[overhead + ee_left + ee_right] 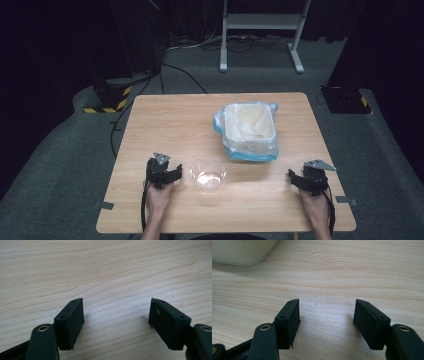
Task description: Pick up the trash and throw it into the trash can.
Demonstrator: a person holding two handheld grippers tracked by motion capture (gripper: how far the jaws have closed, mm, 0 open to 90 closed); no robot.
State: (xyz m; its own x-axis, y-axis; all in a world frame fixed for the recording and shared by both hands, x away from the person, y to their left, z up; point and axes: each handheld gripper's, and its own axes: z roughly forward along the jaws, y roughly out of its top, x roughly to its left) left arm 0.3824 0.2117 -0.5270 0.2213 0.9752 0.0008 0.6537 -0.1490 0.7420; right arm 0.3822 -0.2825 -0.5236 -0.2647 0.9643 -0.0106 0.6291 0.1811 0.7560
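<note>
Bowl [208, 174], clear and round with no long axis, on the table [150, 120] just right of left gripper [172, 176], well apart from right gripper [294, 178]; both wide open, empty, lined bin [249, 131] beyond.

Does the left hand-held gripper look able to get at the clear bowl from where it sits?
Probably yes. The left hand-held gripper rests open on the table just beside the clear bowl, with bare wood between them and nothing blocking the way.
</note>
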